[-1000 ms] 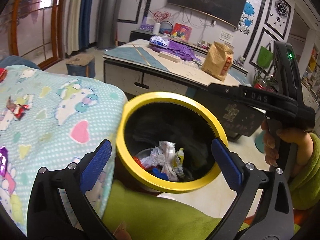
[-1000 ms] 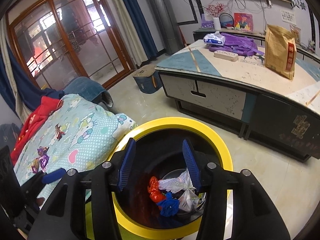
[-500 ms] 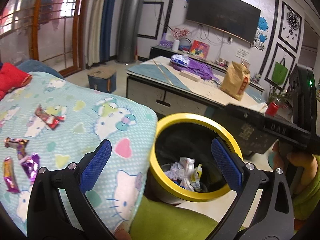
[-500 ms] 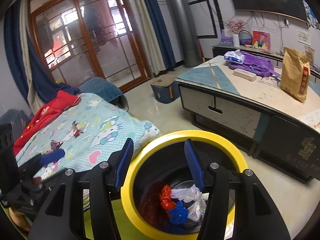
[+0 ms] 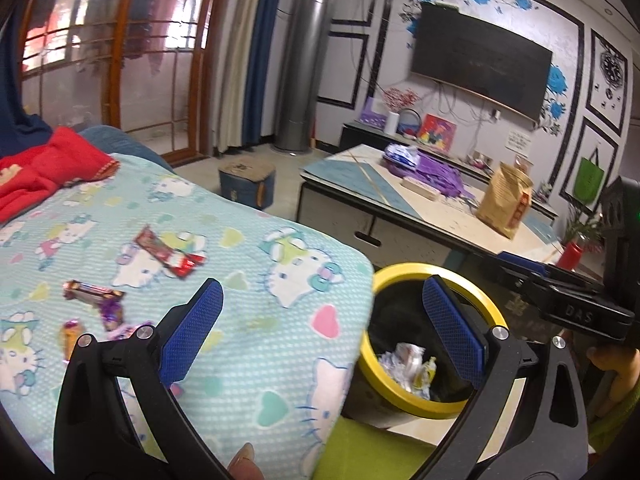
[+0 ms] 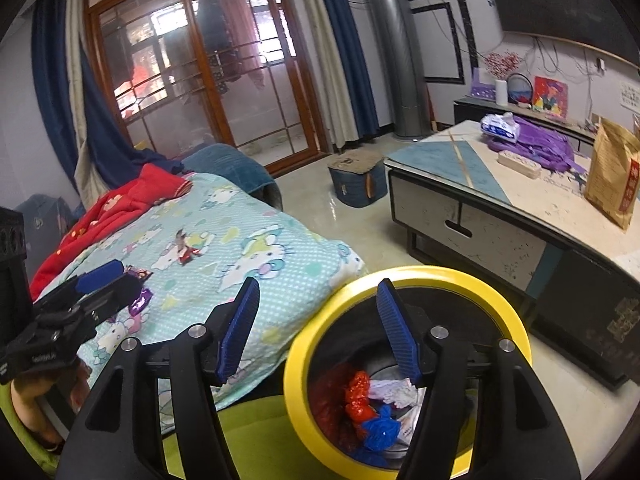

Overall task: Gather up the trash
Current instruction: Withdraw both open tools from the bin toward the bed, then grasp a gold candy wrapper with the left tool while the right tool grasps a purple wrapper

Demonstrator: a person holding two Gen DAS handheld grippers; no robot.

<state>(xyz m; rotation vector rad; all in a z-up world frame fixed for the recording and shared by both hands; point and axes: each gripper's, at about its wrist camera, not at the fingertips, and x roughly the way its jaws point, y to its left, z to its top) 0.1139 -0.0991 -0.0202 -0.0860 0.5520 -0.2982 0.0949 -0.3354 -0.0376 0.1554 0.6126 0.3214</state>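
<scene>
My left gripper [image 5: 320, 326] and right gripper [image 6: 316, 330] both have jaws spread wide with nothing between them. Low in the frame the yellow-rimmed bin [image 6: 404, 276] already holds crumpled paper and red and blue scraps, yet several candy wrappers [image 5: 170, 254] lie on the Hello Kitty blanket [image 5: 248, 292] at left, so I judge the job partly done. Only the right view shows the red and blue scraps [image 6: 370, 414]; the left shows more wrappers.

Left gripper [image 5: 320, 320] spread wide, nothing between pads; blanket [image 5: 248, 320] below, bin rim [image 5: 400, 274] just right; wrappers [image 5: 170, 252] ahead-left unobstructed.
</scene>
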